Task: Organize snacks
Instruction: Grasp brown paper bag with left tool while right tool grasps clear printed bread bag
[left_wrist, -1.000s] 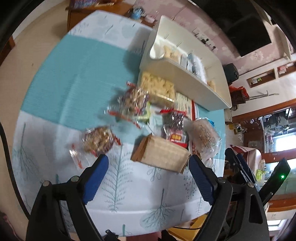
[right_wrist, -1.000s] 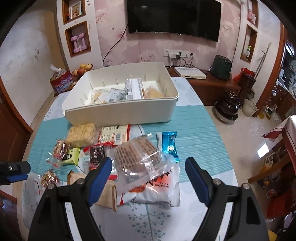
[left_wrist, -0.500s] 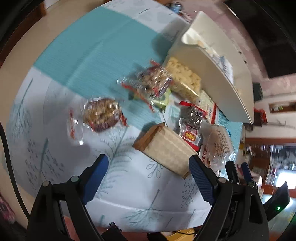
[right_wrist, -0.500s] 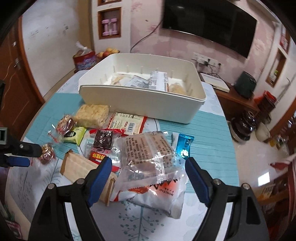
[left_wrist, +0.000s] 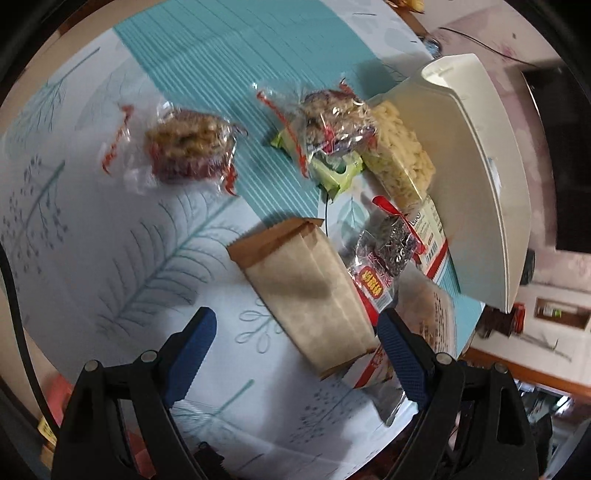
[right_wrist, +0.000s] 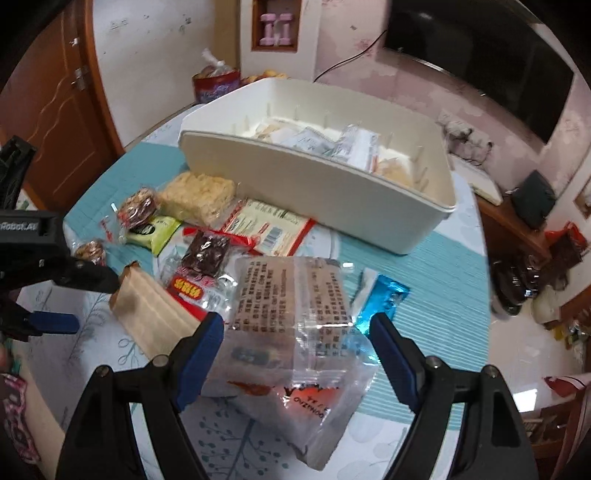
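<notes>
Several wrapped snacks lie on the table in front of a white bin (right_wrist: 332, 184) that holds a few packets. My left gripper (left_wrist: 295, 339) is open just above the near end of a brown paper bag (left_wrist: 306, 291), which lies between its blue fingers (left_wrist: 192, 347) untouched. My right gripper (right_wrist: 295, 343) is open over a clear printed cake bag (right_wrist: 291, 306), its fingers astride it without pressing. The left gripper (right_wrist: 55, 291) also shows at the left edge of the right wrist view, over the paper bag (right_wrist: 151, 314).
Around these lie a nut cake (left_wrist: 192, 147), a second nut cake (left_wrist: 332, 118) on a green packet (left_wrist: 332, 173), a yellow rice block (left_wrist: 399, 155), a dark red-labelled bar (right_wrist: 207, 258), a blue packet (right_wrist: 384, 299). The table edge (left_wrist: 258, 454) is near. A television (right_wrist: 480, 62) hangs behind.
Both grippers have sunk toward the table and rolled. The paper bag now lies between the left fingers, and the clear cake bag fills the gap between the right ones. Both stay open.
</notes>
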